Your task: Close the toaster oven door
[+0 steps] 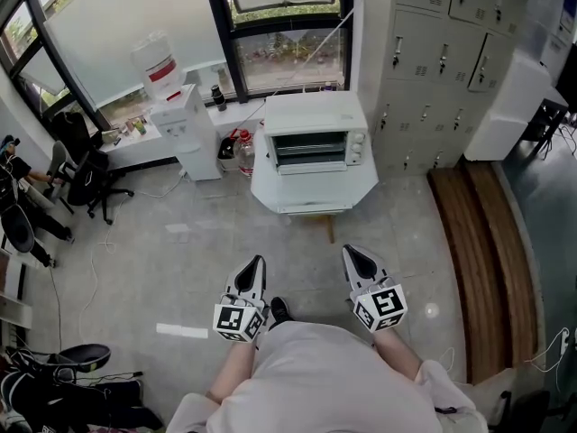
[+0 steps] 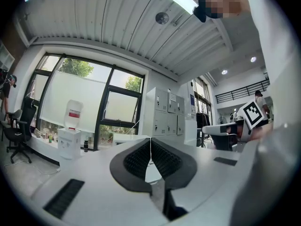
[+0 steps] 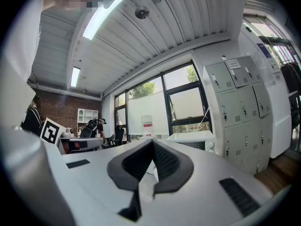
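A white toaster oven (image 1: 315, 141) stands on a small white table (image 1: 311, 195) by the window, well ahead of me. Its glass door looks upright against the front. My left gripper (image 1: 255, 269) and right gripper (image 1: 354, 256) are held low near my body, far short of the table, pointing towards it. Both have their jaws together with nothing between them. In the left gripper view the oven (image 2: 126, 137) shows just behind the shut fingertips (image 2: 150, 144). The right gripper view has the oven (image 3: 194, 138) to the right of the shut gripper (image 3: 152, 145).
A water dispenser (image 1: 183, 126) stands left of the table. Grey lockers (image 1: 442, 61) line the right wall. A wooden bench (image 1: 478, 260) runs along the floor at the right. Office chairs (image 1: 86, 174) and a seated person are at the far left.
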A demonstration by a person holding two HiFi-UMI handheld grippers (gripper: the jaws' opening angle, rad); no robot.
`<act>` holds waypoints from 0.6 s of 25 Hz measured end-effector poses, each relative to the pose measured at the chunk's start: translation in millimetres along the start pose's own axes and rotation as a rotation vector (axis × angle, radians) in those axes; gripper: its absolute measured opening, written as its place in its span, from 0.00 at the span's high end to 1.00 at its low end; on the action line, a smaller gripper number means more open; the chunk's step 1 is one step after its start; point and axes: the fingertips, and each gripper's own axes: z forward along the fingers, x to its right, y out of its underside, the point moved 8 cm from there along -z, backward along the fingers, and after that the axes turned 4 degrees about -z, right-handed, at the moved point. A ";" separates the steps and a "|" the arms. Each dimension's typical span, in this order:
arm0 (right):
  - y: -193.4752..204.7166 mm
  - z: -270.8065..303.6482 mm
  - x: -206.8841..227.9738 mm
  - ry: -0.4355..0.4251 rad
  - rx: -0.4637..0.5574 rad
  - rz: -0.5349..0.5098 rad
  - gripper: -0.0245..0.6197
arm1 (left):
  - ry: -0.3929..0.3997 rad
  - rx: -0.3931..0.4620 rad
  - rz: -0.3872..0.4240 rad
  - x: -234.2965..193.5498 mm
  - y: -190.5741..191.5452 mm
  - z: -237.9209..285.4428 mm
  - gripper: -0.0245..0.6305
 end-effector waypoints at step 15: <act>6.6 133.0 33.6 0.012 -0.014 -0.015 0.95 | 0.132 -0.018 -0.006 -92.5 5.2 119.9 0.93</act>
